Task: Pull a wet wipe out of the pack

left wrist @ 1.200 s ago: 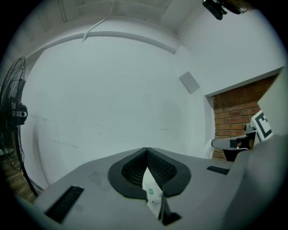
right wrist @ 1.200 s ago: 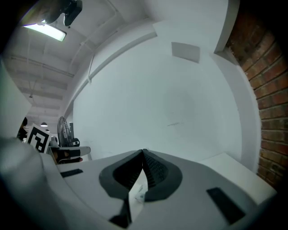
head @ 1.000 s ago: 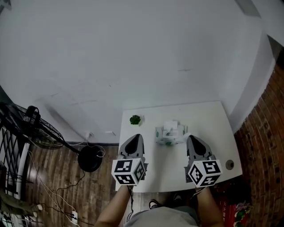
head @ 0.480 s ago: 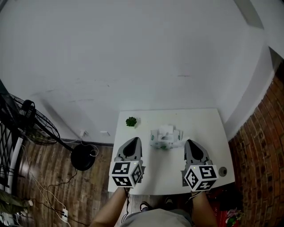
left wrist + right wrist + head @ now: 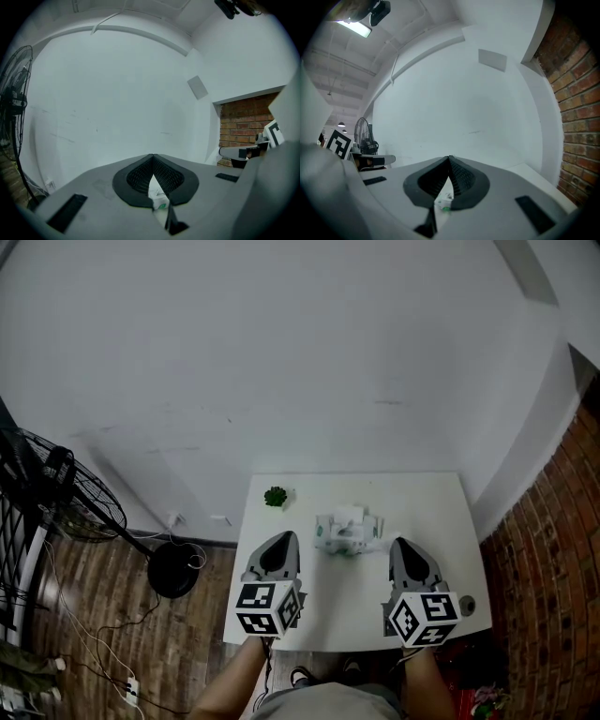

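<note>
Soft, crumpled white wet wipe pack with green print, mid-worktop, smooth, white, rectangular; lettering too small to read. Left gripper and right gripper, grey with ribbed black pads, both pressed together at the tips, empty, flanking the pack without touching.

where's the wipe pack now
Head view: the wipe pack lies on the table, ahead of the left gripper and right gripper, right of the green plant.
</note>
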{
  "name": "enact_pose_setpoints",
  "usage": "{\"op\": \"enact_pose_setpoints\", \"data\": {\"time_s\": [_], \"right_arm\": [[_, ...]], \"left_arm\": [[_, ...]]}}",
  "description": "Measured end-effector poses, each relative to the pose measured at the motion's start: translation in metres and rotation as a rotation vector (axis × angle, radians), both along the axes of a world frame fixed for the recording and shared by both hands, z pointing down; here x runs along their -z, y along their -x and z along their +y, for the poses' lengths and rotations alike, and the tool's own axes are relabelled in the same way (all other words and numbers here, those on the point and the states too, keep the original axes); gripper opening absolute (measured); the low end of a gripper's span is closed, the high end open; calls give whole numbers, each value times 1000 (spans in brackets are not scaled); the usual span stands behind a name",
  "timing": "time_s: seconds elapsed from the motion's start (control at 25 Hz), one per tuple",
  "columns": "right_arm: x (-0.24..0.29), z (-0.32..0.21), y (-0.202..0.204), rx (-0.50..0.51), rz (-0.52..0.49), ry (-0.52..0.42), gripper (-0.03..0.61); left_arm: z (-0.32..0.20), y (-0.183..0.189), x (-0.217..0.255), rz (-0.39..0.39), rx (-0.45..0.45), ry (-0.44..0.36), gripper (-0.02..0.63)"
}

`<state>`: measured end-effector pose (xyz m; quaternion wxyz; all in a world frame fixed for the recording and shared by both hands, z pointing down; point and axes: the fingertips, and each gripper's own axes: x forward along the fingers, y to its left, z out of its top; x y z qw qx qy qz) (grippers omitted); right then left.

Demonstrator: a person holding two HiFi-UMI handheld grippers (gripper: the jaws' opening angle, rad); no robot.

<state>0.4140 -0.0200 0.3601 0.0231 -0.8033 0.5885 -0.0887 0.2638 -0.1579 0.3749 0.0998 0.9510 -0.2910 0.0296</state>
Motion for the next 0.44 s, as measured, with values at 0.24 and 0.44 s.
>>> {"op": "enact_pose_setpoints", "data": {"time_s": [0.24,0.44], "right_arm": [[-1,9,0,-3,-3,2,2],[-2,15,1,-9,-6,4,2]], "left_arm": [[9,0,-1,2,0,4,3],[13,3,-3,-2,3,10,3]]}}
